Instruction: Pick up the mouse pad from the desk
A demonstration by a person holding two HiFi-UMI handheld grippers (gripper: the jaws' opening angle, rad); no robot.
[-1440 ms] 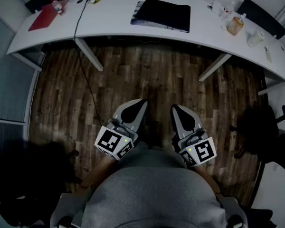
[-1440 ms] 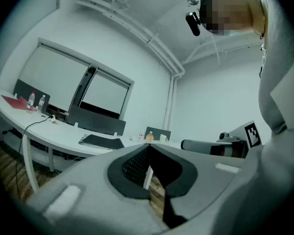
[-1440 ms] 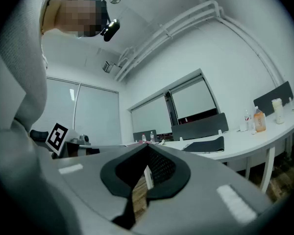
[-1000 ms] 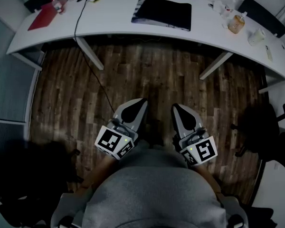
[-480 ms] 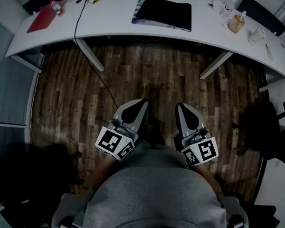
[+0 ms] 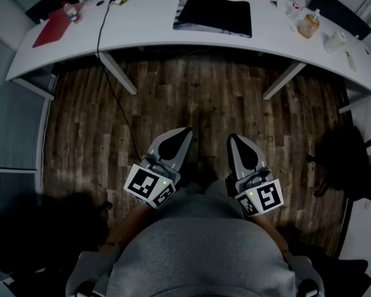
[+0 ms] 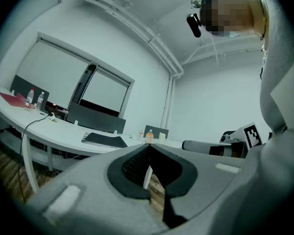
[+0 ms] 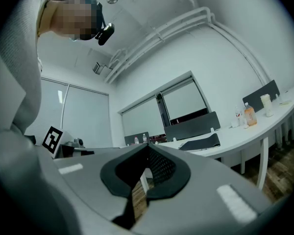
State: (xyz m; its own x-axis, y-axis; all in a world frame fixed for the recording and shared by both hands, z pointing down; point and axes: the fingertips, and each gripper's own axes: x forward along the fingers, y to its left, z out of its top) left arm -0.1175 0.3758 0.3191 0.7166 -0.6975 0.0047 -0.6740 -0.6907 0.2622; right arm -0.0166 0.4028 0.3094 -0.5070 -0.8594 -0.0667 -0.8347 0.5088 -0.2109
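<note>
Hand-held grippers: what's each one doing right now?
Left hand-held gripper: closed, holding nothing.
Right hand-held gripper: closed, holding nothing.

Left claw (image 6: 173, 146), right claw (image 6: 243, 151): both closed, empty, held level, side by side.

Three cameras facing the desk (image 6: 142, 23)
Head view: steeply down, well back from it. Left gripper view, right gripper view: level, low, well back; all share the mouse pad (image 6: 213, 15).
</note>
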